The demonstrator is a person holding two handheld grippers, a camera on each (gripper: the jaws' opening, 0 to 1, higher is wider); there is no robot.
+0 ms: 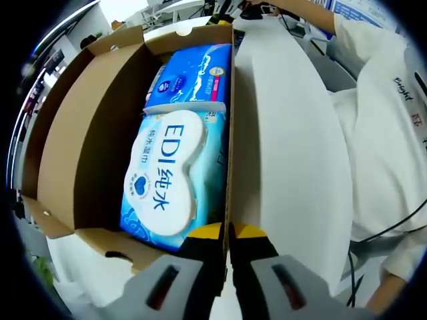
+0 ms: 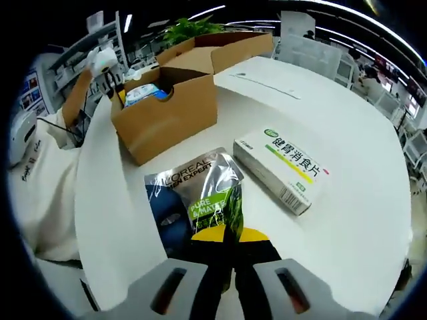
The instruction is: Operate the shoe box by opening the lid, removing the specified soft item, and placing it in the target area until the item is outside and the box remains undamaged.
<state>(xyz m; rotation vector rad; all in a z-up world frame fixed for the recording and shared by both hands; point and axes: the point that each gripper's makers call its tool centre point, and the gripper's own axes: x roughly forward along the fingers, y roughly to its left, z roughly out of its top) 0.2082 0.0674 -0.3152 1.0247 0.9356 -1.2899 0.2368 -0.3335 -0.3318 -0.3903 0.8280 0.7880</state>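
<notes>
White round table (image 2: 347, 193), open cardboard box (image 2: 170, 113) at upper left, dark sachet (image 2: 197, 190) at centre, white-green carton (image 2: 283, 170) to its right

The shoe box (image 1: 73, 160) is plain brown cardboard inside and out, flaps included. In it, the wet-wipe pack (image 1: 175, 177) is sky blue with a white cloud-shaped label carrying dark blue lettering and a small blue heart; the pack behind it (image 1: 193, 77) is deeper blue with white streaks and a pink strip. The desk (image 2: 347, 120) is white. On it, the L'Oréal sachet (image 2: 193, 193) is silver-grey and dark blue with a green band, and the medicine carton (image 2: 283, 170) is white with green, yellow and red marks. The tongs (image 2: 230, 235) have yellow tips on black.
</notes>
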